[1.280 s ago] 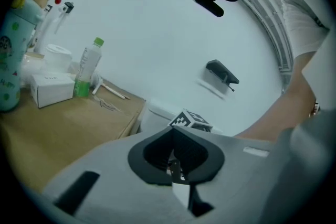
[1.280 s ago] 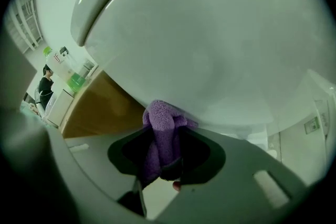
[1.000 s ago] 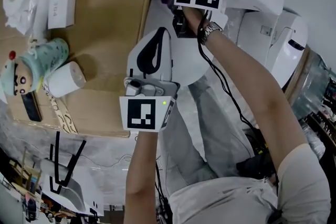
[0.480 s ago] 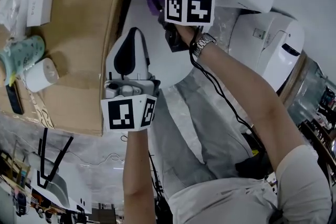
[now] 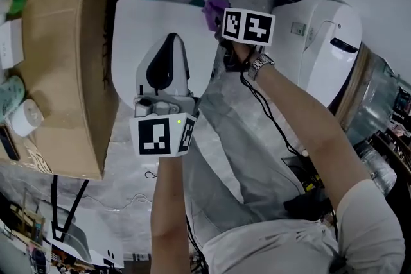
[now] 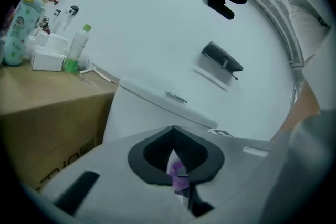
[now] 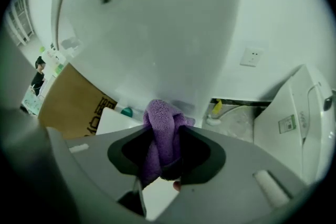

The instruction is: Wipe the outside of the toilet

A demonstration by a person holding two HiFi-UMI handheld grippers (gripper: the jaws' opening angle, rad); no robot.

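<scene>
Right claw point(image 7: 164, 136), clamped tight on the purple cloth point(image 7: 160, 118), has the tank wall of the toilet point(image 7: 157, 34) just ahead of it, so I judge I should press the wad flat on the porcelain and sweep sideways, with the closed, empty left claw point(image 6: 176, 160) held clear.

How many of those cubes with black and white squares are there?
2. One cube rides on the left gripper, in the lower middle of the head view. The other cube rides on the right gripper, which holds the purple cloth. None looks hidden.
</scene>
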